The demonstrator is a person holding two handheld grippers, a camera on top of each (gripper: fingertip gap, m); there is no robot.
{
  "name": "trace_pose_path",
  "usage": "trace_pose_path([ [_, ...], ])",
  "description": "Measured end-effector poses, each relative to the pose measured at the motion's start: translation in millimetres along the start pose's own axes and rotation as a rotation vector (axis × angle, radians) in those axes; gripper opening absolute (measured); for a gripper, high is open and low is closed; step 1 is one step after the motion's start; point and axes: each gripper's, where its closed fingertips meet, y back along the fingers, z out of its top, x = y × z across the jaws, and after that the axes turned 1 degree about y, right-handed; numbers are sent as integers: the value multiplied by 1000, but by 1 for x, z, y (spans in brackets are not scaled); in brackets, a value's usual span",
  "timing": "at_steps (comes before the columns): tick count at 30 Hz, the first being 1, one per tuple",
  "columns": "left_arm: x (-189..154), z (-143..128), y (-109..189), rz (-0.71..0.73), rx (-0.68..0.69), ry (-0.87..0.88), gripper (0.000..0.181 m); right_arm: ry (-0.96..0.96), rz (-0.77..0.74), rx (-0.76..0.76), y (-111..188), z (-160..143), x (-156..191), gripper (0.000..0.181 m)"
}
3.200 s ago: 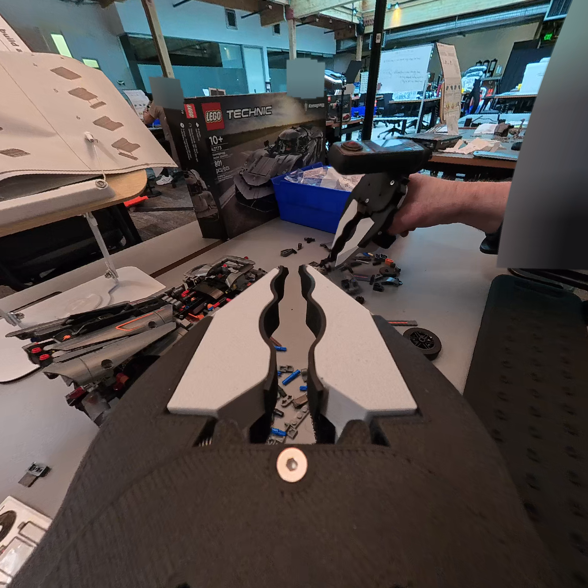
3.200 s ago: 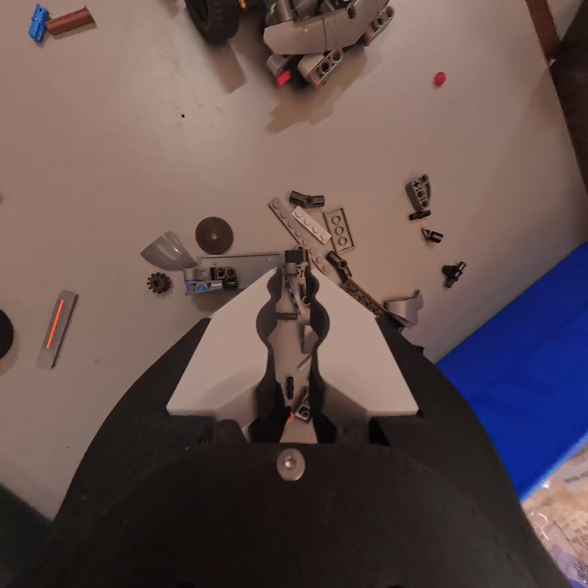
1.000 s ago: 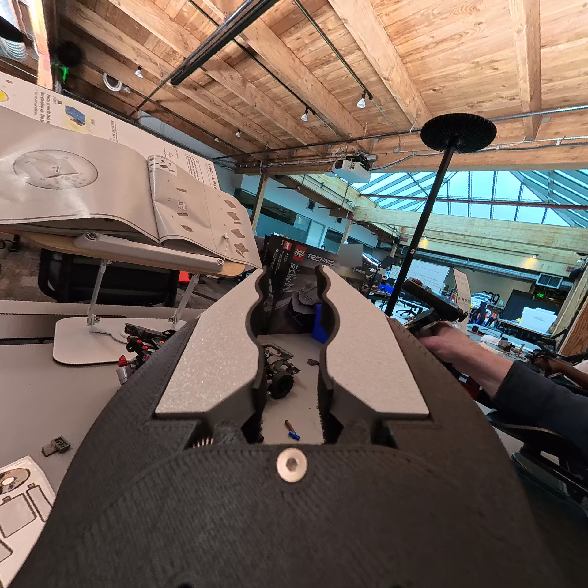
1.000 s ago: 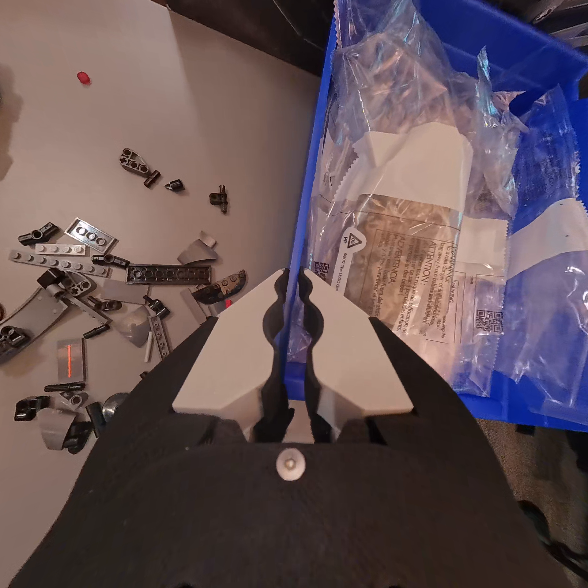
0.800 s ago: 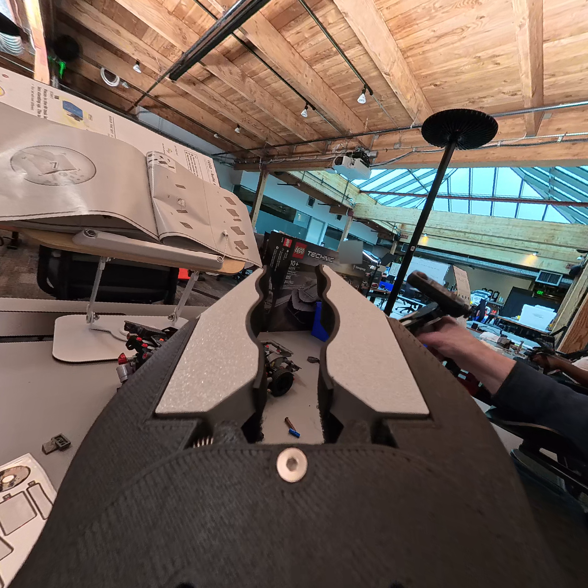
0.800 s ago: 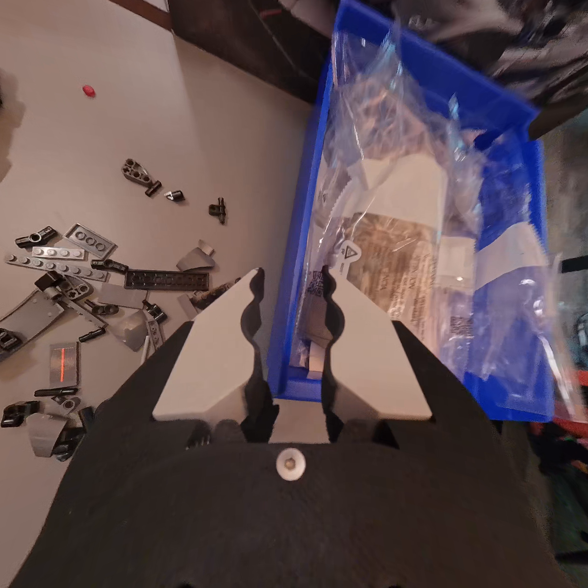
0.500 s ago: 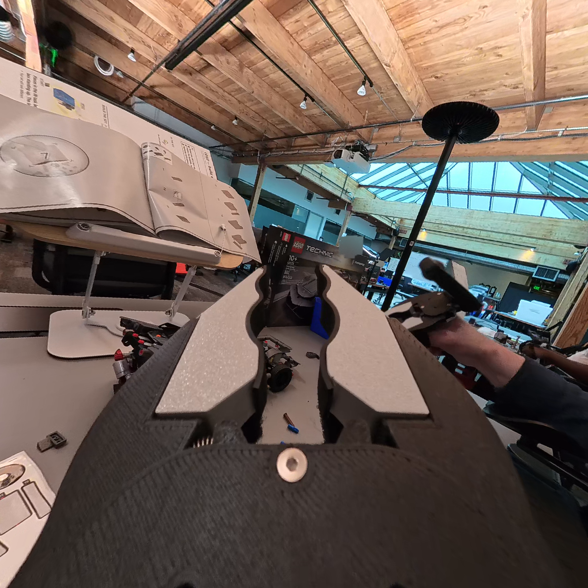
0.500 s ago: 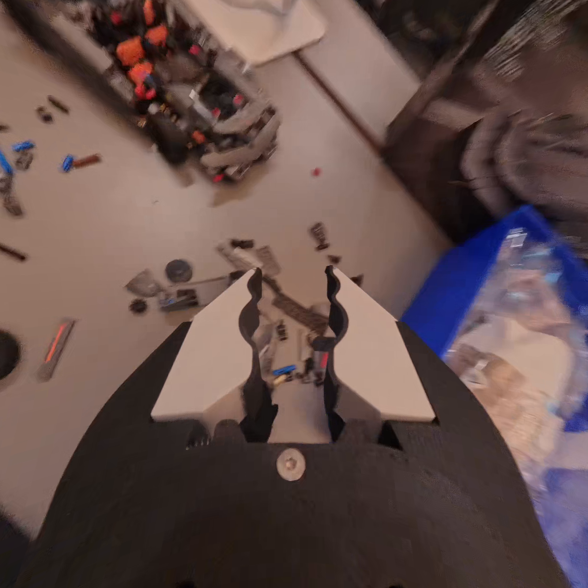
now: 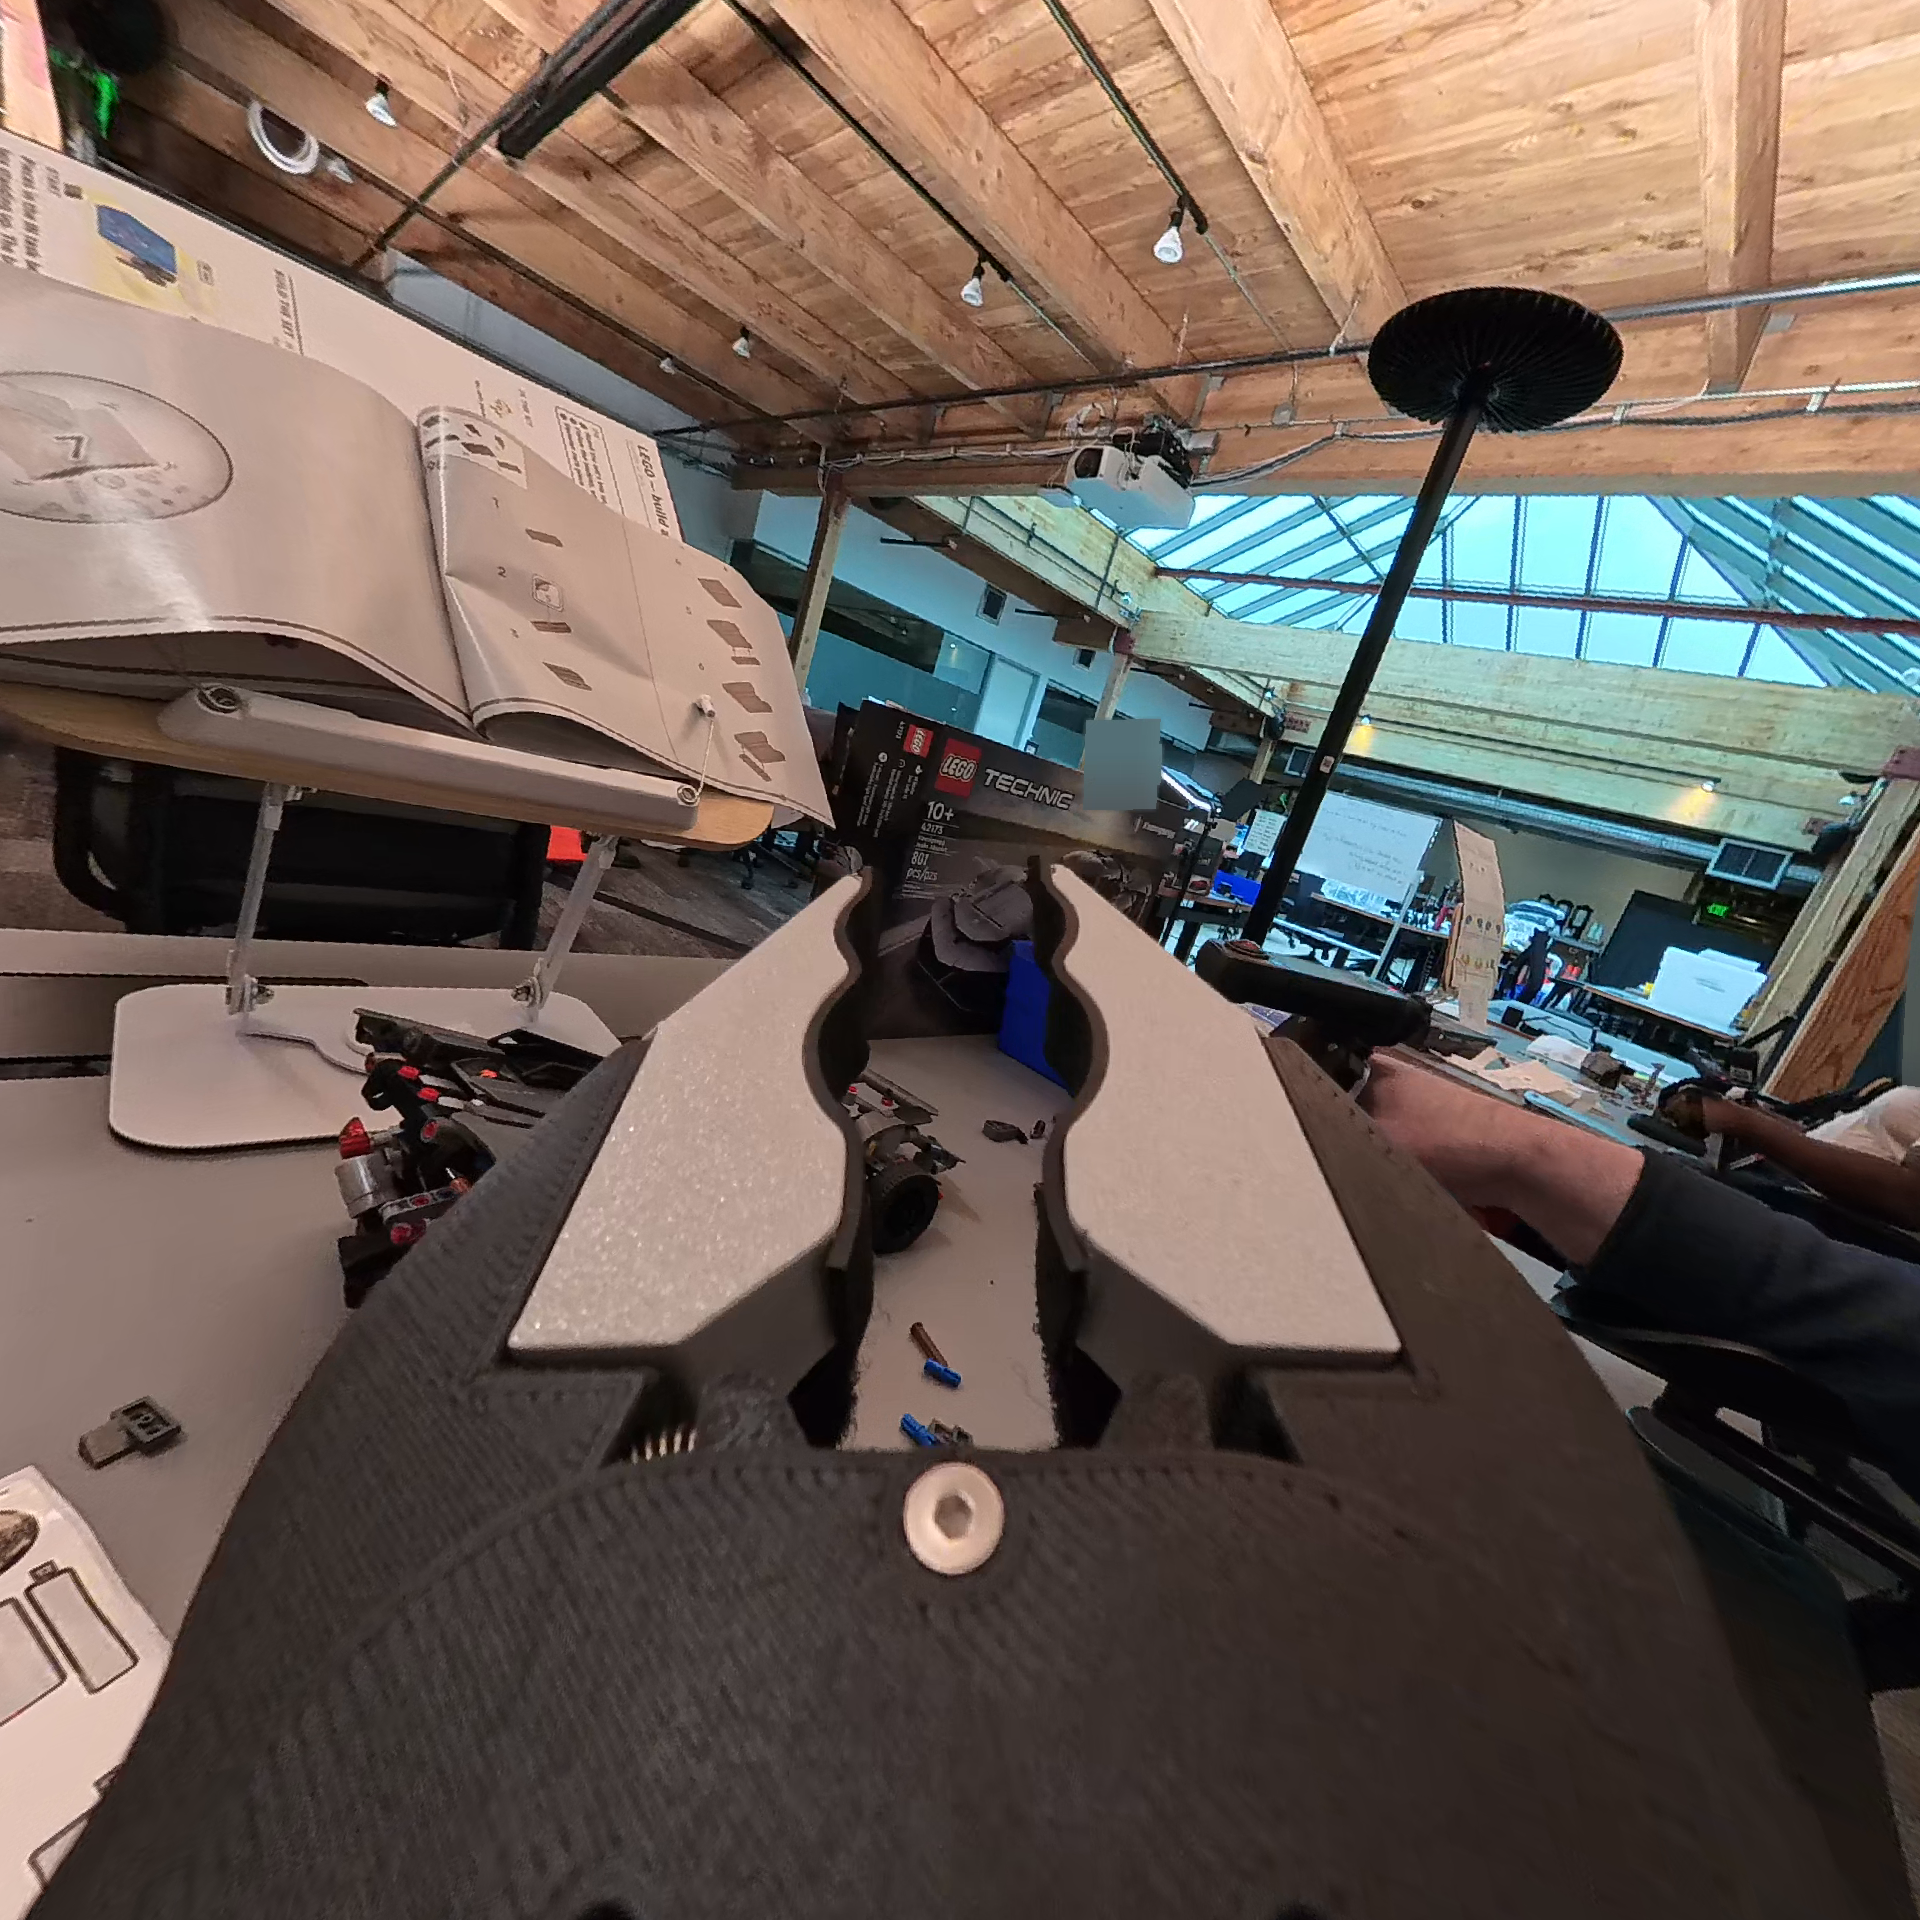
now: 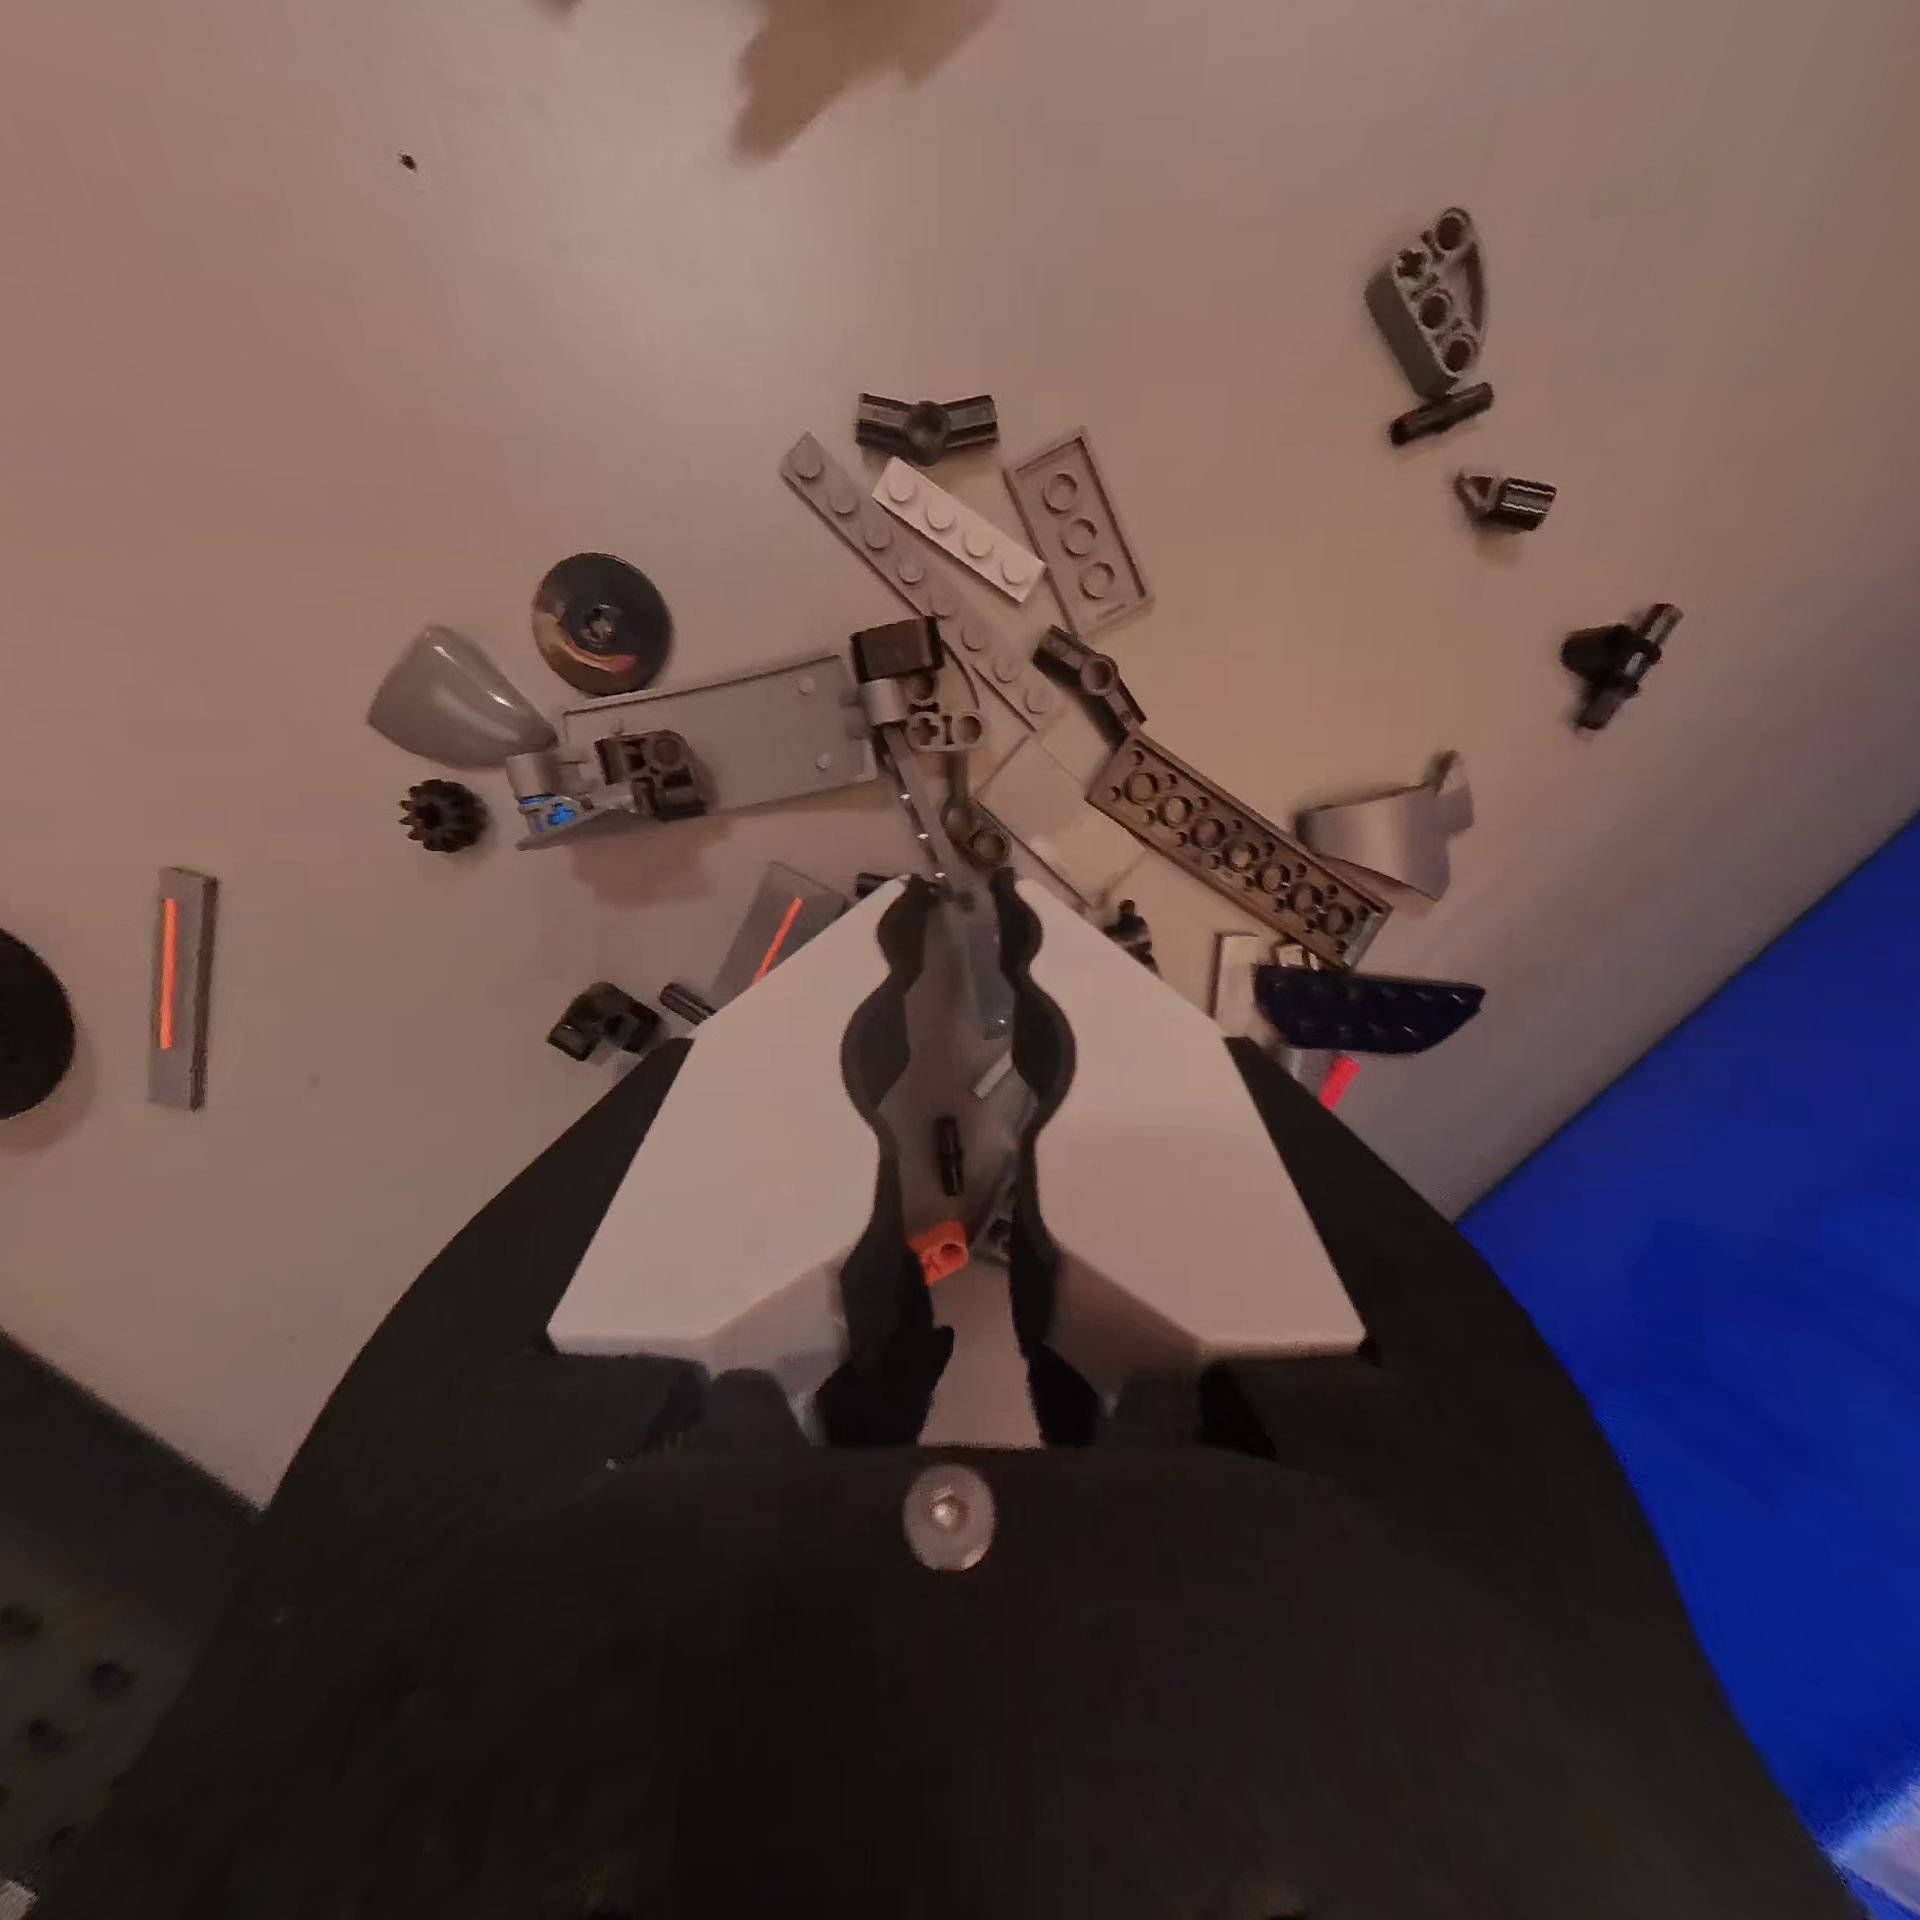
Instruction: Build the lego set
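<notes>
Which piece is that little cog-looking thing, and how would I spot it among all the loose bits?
Start at the blue bin on the right and cross the scattered pile to its left edge. Beside the curved grey shell lies the small black gear, the only toothed piece there.

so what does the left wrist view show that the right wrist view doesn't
Only the left wrist view shows the open instruction booklet on its stand, the set's box, the half-built car, the wooden ceiling, and the hand holding the right tool's handle.

Only the right wrist view shows the pile of loose grey and black parts close up, such as the dark round disc, the long holed plate and the small black gear.

Both show the pale table and a blue bin, and each shows its own tool, open and empty.
</notes>
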Motion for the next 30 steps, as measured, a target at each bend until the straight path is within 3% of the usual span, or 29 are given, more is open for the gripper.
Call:
trace_pose_path([
  [3,0,-5,-3,-1,22,-5,27,28,6,10,-1,0,4,4],
  [8,-6,-16,-27,9,140,-59,36,35,-15,-41,6,8,2,9],
  [12,-19,23,-60,-37,108,-52,51,54,-55,-64,12,11,-4,9],
  [15,0,84,-84,84,56,-244,53,63,-44,-101,17,17,0,8],
  [19,70,158,-108,296,72,-436,52,69,-41,-100,16,17,1,9],
  [23,181,210,-96,427,85,-384,50,80,-39,-100,17,17,3,9],
  [25,241,219,-71,492,162,-376,52,84,-46,-108,19,19,2,8],
  [28,344,203,-1,721,471,-451,62,82,-53,-130,22,22,0,8],
  [30,402,178,55,848,707,-404,68,80,-52,-141,22,24,0,9],
])
